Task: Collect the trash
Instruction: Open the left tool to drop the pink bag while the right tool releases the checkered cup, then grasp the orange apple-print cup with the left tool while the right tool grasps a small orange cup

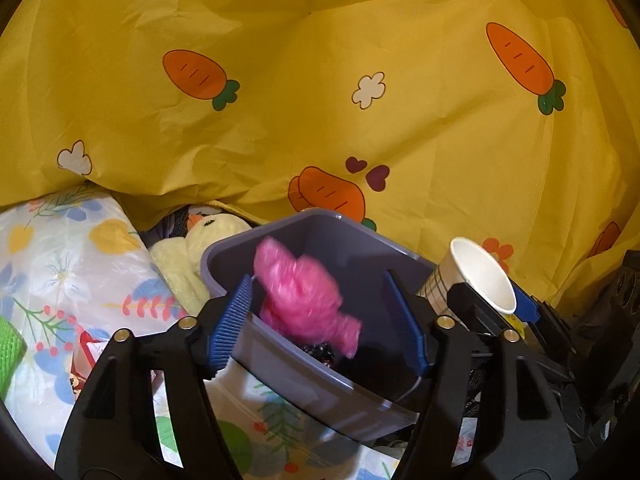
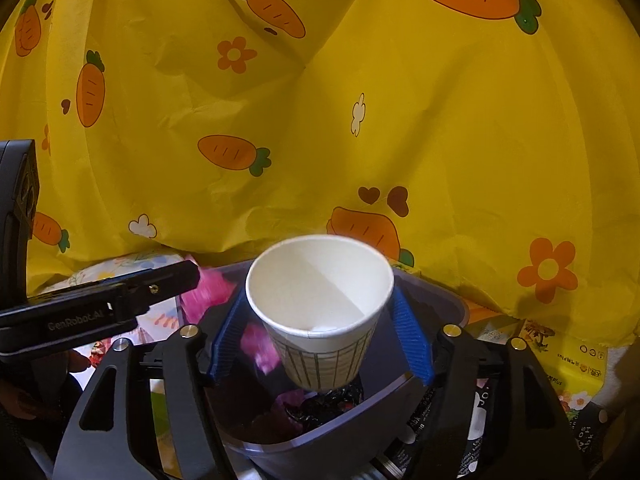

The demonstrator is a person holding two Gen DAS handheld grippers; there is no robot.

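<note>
Nearest the left wrist camera, the left gripper (image 1: 320, 320) stood with its 2 blue-padded jaws apart, clamping nothing. Between them a crumpled pink wrapper (image 1: 306, 300), motion-blurred, hung over the open mouth of a grey-purple plastic bin (image 1: 312, 384), clear of both pads. Dark crumpled trash (image 2: 324, 402) lay at the bin's bottom. From the right wrist camera, the right gripper (image 2: 320, 332) also had its jaws spread; a white paper cup (image 2: 320, 308) with a lined pattern sat tilted between them above the same bin, mouth toward the camera, and whether the pads touched it could not be told. Left of the bin lay a cream plush toy (image 1: 192, 256) on floral sheeting (image 1: 68, 256). Behind everything hung a yellow carrot-print cloth (image 1: 360, 80).
</note>
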